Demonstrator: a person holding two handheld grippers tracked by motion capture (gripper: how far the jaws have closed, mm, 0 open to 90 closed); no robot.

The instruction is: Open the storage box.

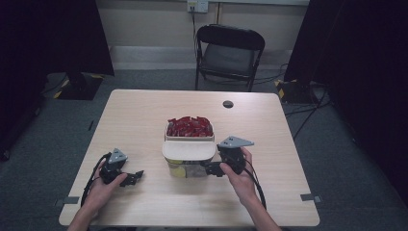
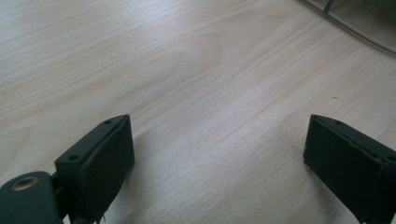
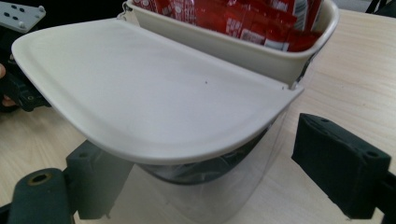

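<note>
A cream bin (image 1: 190, 137) full of red sachets (image 1: 190, 126) stands mid-table. Its flat cream lid (image 1: 188, 150) juts out level toward me, over a clear plastic tub (image 1: 187, 171) with something yellow inside. My right gripper (image 1: 211, 169) lies at the tub's right side, pointing left. In the right gripper view the lid (image 3: 149, 93) spreads above the jaws and the clear tub (image 3: 210, 186) sits between them; my right gripper (image 3: 205, 149) is open, its right pad just clear of the plastic. My left gripper (image 1: 137, 175) rests open on the table to the left, nothing between its fingers (image 2: 219, 135).
A small dark disc (image 1: 228, 104) lies on the wooden table (image 1: 144, 110) toward the far side. A black folding chair (image 1: 228, 53) stands beyond the far edge. Dark curtains flank the room. Cables trail from both grippers toward the near edge.
</note>
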